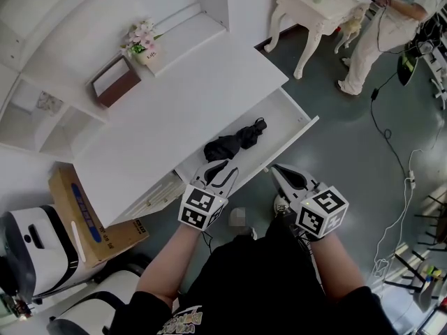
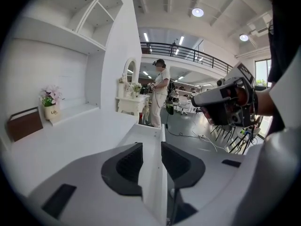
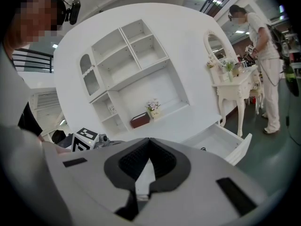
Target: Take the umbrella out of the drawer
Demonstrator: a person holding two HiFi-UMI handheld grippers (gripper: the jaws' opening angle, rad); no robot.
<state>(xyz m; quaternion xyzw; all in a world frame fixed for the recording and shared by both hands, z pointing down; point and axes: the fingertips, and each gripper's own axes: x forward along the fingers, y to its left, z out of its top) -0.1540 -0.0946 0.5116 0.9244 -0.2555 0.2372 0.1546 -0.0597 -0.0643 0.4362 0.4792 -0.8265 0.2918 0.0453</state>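
A black folded umbrella (image 1: 234,142) lies inside the open white drawer (image 1: 292,142) of the desk (image 1: 174,110). My left gripper (image 1: 223,167) hovers at the drawer's front edge, just short of the umbrella. Its jaws stand apart in the left gripper view (image 2: 151,147), with the drawer's front wall (image 2: 162,140) showing in the gap between them. My right gripper (image 1: 276,169) hangs outside the drawer front, to the right of the left one. In the right gripper view (image 3: 149,142) its tips meet, with nothing held. The open drawer (image 3: 221,140) lies ahead of it on the right.
On the desk's back stand a brown box (image 1: 115,81) and a small flower pot (image 1: 143,44). A cardboard box (image 1: 87,215) and a white appliance (image 1: 28,250) sit on the floor at left. A person (image 1: 384,26) stands by a white dressing table (image 1: 314,12) at back right. Cables (image 1: 398,208) cross the floor.
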